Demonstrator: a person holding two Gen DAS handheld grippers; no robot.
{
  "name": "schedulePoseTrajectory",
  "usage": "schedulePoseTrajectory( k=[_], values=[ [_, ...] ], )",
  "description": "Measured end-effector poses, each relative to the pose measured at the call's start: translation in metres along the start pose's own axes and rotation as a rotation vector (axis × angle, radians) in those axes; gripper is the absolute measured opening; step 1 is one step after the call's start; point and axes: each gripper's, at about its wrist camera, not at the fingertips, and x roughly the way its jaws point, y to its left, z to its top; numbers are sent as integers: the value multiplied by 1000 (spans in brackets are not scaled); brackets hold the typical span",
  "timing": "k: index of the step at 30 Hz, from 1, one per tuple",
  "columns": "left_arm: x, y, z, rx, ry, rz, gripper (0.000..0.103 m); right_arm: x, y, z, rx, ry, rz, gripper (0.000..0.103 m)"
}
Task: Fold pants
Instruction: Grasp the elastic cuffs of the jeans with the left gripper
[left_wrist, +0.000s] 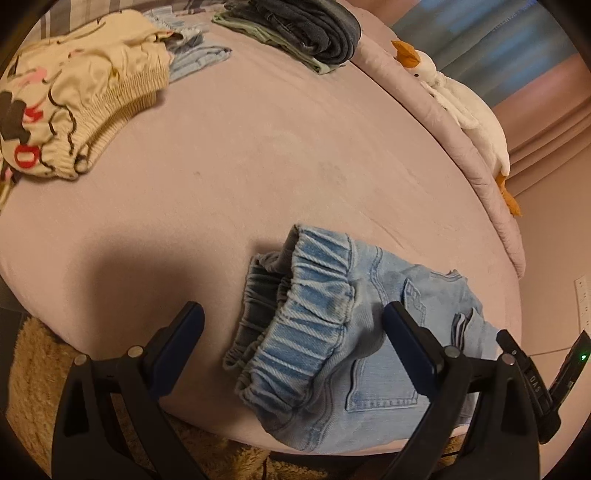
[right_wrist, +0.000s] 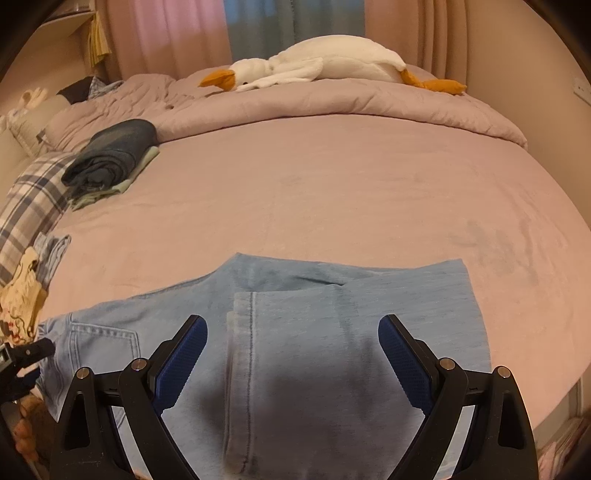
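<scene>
Lying at the near edge of the bed (right_wrist: 332, 192), the jeans (right_wrist: 295, 332) are seen partly folded: the legs have been brought over so that a hem (right_wrist: 236, 321) rests across the thigh area, while the elastic waistband (left_wrist: 306, 295) is bunched and slightly raised at the left end. The left gripper (left_wrist: 291, 317) is held just above that waistband with its jaws spread wide and nothing between them. The right gripper (right_wrist: 291, 328) is held over the folded legs, likewise released and empty; its shadow is cast on the denim below.

The step in hand is judged to be a further fold, or a squaring-up before it. To do it well, the waistband should be flattened first, since a bunched end will give a lumpy bundle. Both layers should be pinched together at each grasp, close to the edges of the jeans, so that the lower layer is not left behind. The lift should be kept low and even on both sides, and the fold line kept straight across the jeans.

Beyond the jeans, a wide stretch of bare sheet is available as room for the fold. Further from the jeans, a cream printed garment (left_wrist: 74, 92) lies to the left, a stack of dark folded clothes (right_wrist: 110, 155) further back, and a plush goose (right_wrist: 325, 62) on the quilt (right_wrist: 332, 103) farthest away.
</scene>
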Motion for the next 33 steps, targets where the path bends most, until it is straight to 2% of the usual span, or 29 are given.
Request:
schedulePoseTrajectory(
  k=[4,10,11,13,14,19,20,22,24,29,33],
  values=[
    [8,-2,-3,6,49,-30,98,1,3,0,-5,4,4,94],
    [12,-4,-3,20,53,-35,97,1,5,-1,-8,6,12,94],
    [12,-5,-4,20,53,-46,90,1,5,-1,-7,8,13,94],
    [14,-7,-3,23,43,-44,84,3,6,-1,-8,12,14,94],
    [14,-9,-3,30,36,-36,74,3,7,-2,-9,13,15,94],
    [4,-17,-4,12,7,-15,55,3,10,-2,-11,15,36,94],
    [-2,-24,-3,23,-7,-7,48,3,10,-2,-11,13,41,94],
    [-19,-47,-4,86,-49,-12,43,2,8,-2,-6,10,42,94],
    [-33,-65,-6,149,-87,-26,32,2,6,-2,3,9,37,94],
    [-51,-107,-10,271,-127,-95,29,0,-7,0,45,0,42,94],
    [-45,-133,-16,331,-135,-82,28,-7,-17,1,75,-19,57,94]
  ],
)
